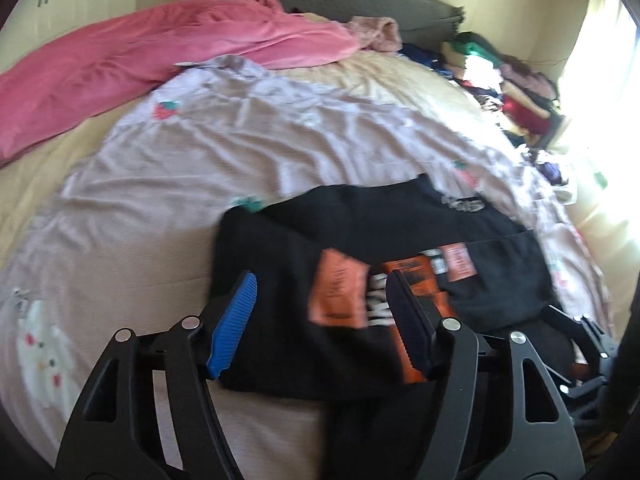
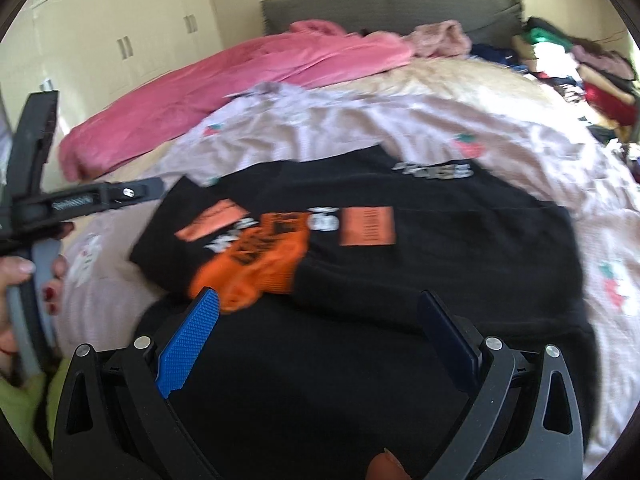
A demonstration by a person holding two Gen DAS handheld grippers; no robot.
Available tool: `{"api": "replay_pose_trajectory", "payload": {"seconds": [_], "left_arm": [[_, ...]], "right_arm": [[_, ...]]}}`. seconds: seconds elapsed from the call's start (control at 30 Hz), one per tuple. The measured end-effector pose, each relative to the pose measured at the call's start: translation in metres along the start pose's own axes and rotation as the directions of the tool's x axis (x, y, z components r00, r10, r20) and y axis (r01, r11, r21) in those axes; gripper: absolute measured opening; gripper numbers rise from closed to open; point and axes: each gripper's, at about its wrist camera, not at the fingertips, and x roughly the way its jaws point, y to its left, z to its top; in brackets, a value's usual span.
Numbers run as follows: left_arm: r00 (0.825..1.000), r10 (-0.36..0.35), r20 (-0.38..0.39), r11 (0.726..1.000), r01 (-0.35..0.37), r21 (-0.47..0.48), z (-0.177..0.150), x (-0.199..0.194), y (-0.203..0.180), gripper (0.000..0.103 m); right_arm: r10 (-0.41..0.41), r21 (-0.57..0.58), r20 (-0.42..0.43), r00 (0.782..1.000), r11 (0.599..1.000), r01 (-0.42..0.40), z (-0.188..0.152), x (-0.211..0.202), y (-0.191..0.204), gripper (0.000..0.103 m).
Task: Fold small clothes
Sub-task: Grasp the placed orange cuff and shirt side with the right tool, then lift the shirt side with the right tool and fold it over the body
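Black top with orange patches (image 1: 384, 264) lies part-folded on the bed's pale sheet (image 1: 200, 152), so I hold left tongs (image 1: 320, 304) and right tongs (image 2: 320, 328) wide open, empty, above it

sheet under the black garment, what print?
Pale pink sheet with strawberry prints; clearest in the right wrist view.

Bed crowded with bedding and a side heap of laundry.
A pale lilac sheet (image 1: 224, 140) with strawberry prints lay rumpled across the beige bedspread (image 1: 384, 68); a pink blanket (image 1: 132, 60) sprawled along the far edge toward the grey headboard (image 2: 384, 0). A jumbled pile of clothes (image 2: 580, 64) sat at the right corner, and cream wardrobe doors (image 2: 120, 28) stood behind on the left.
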Motion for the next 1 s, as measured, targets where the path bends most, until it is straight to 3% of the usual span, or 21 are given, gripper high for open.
{"api": "replay_pose_trajectory", "payload": {"seconds": [0.1,0.27,0.33,0.4,0.53,0.7,0.87,1.0], "left_arm": [[0.999,0.045,0.007,0.999,-0.045,-0.002,-0.007,0.000,0.016,0.066],[0.999,0.049,-0.006,0.999,-0.049,-0.018,-0.018,0.001,0.035,0.067],[0.999,0.050,-0.009,0.999,-0.050,-0.022,-0.021,0.001,0.039,0.068],[0.999,0.046,-0.010,0.999,-0.047,-0.028,-0.023,0.001,0.045,0.069],[0.999,0.050,-0.002,0.998,-0.050,-0.030,-0.024,0.000,0.051,0.069],[0.999,0.036,0.004,0.998,-0.036,-0.046,-0.026,-0.004,0.058,0.069],[0.999,0.036,0.011,0.999,-0.036,-0.020,-0.028,-0.010,0.056,0.069],[0.999,0.037,0.022,0.999,-0.036,-0.013,-0.027,-0.016,0.055,0.069]], "right_arm": [[0.051,0.025,-0.064,0.997,0.998,-0.049,0.002,0.020,0.015,0.099],[0.097,0.099,-0.135,0.986,0.992,-0.084,0.003,0.050,0.027,0.097],[0.108,0.140,-0.161,0.981,0.986,-0.086,0.003,0.061,0.028,0.086],[0.131,0.175,-0.177,0.975,0.979,-0.100,0.003,0.068,0.030,0.069],[0.155,0.217,-0.167,0.974,0.969,-0.117,0.005,0.076,0.033,0.057],[0.150,0.197,-0.158,0.976,0.973,-0.118,0.011,0.082,0.039,0.025],[0.124,0.133,-0.144,0.982,0.986,-0.105,0.014,0.081,0.045,0.015],[0.105,0.037,-0.072,0.992,0.994,-0.103,0.025,0.060,0.054,0.012]]}}
